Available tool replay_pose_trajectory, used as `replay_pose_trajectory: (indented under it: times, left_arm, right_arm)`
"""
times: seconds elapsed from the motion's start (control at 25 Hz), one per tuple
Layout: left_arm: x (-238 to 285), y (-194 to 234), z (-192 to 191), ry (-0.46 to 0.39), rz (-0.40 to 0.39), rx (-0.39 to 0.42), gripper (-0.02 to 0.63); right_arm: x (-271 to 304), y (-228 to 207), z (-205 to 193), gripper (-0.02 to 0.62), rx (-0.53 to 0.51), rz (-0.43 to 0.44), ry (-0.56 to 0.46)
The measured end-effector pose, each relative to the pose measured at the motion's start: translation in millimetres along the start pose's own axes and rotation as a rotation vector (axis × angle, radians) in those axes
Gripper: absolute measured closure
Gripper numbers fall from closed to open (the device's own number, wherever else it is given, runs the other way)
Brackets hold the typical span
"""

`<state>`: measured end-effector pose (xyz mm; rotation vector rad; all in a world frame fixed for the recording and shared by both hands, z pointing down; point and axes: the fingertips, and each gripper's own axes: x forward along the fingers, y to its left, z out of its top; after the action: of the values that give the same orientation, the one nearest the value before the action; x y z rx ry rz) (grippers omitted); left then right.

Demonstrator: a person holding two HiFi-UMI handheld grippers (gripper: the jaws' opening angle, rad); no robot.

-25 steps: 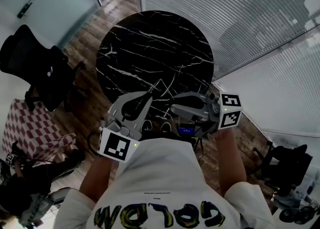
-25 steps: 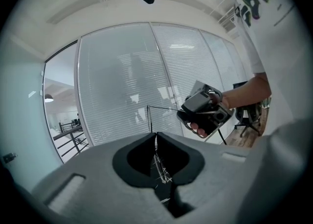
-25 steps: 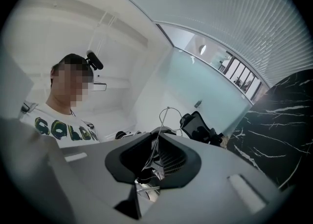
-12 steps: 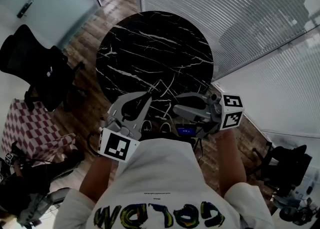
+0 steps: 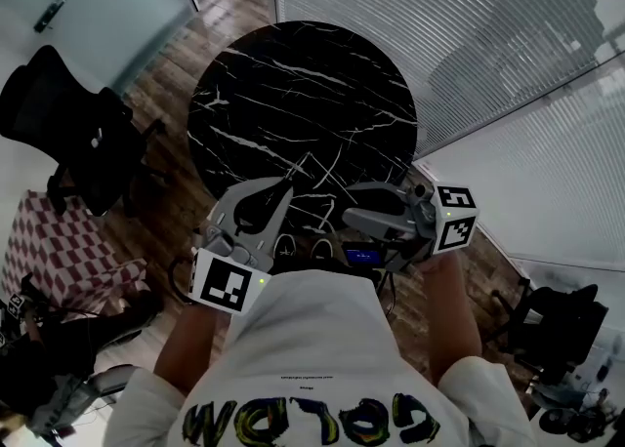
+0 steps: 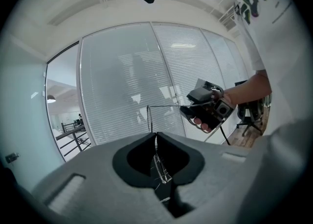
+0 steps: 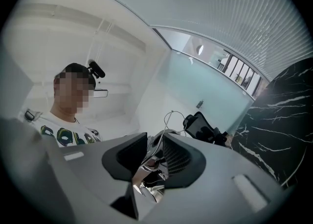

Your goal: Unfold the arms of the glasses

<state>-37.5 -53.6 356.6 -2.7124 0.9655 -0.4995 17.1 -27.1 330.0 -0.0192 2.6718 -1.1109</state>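
Table: I see the round black marble table top as glossy and smooth.
Glasses: thin wire-framed glasses, bright metal to me.
Floor: brown wood-plank floor, matt.

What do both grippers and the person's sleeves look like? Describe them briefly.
The left gripper and right gripper have smooth grey moulded bodies with dark jaw recesses. The left cube and right cube are white with black square markers. A dark cable hangs from the right one. The person wears a white short-sleeved T-shirt with printed lettering.

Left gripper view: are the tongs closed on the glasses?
Yes, the left tongs are closed together on the glasses, one thin arm sticking out past their tips.
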Motion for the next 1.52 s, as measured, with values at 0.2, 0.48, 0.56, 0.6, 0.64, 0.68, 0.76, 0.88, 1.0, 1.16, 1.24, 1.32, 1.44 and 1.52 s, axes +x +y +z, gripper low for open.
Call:
replay_pose_trajectory:
  times: [0.2,0.48,0.56,0.6,0.64,0.68,0.76,0.88,1.0,1.16,1.24,1.32,1.44,1.52]
  left_arm:
    - [-1.3,0.8,0.1,0.003,-0.001,0.001,0.594]
    - [-1.0,-0.5,0.5,-0.001,-0.004,-0.001,0.593]
    - [-0.2,-0.6,0.6,-0.002,-0.004,-0.006,0.594]
    - [-0.1,-0.3,0.6,-0.002,-0.005,-0.007,0.594]
    - [-0.1,0.2,0.5,-0.001,-0.006,-0.008,0.593]
    - [-0.1,0.6,0.3,0.000,-0.007,-0.008,0.594]
    - [0.0,1.7,0.1,0.001,-0.007,-0.008,0.594]
    - [-0.1,2.6,0.1,0.001,-0.004,-0.010,0.594]
    - [-0.4,2.2,1.4,-0.001,0.000,-0.011,0.594]
    - [-1.0,2.2,0.6,0.002,0.001,-0.007,0.594]
    - [-1.1,2.2,0.6,0.002,0.000,-0.008,0.594]
    - [-1.4,2.6,2.3,0.001,0.001,-0.009,0.594]
    - [-1.2,3.2,5.4,-0.002,0.002,-0.007,0.594]
    - [-1.0,3.1,5.9,0.000,0.001,-0.008,0.594]
  right_arm:
    - [-1.6,1.0,2.6,0.489,-0.003,-0.007,-0.004]
    - [-5.1,0.7,0.7,0.488,-0.005,-0.019,0.002]
    - [-6.2,-1.0,0.3,0.488,-0.005,-0.022,0.001]
    - [-6.4,-2.3,0.1,0.489,-0.003,-0.024,-0.001]
    - [-6.5,-3.8,-0.3,0.489,0.001,-0.026,-0.004]
    - [-6.6,-5.0,-0.9,0.491,0.006,-0.028,-0.007]
    - [-7.2,-6.3,-1.6,0.491,0.012,-0.030,-0.010]
    - [-7.6,-6.2,-1.5,0.491,0.011,-0.031,-0.010]
    - [-8.9,-5.2,-0.8,0.491,0.009,-0.032,-0.009]
    - [-10.0,-5.5,-1.0,0.491,0.005,-0.034,-0.013]
    - [-10.6,-6.3,-0.9,0.491,0.004,-0.036,-0.017]
    - [-10.7,-6.7,-0.5,0.491,0.000,-0.038,-0.020]
    - [-10.6,-6.8,0.7,0.489,-0.005,-0.041,-0.027]
    - [-10.3,-7.2,1.0,0.482,-0.007,-0.043,-0.029]
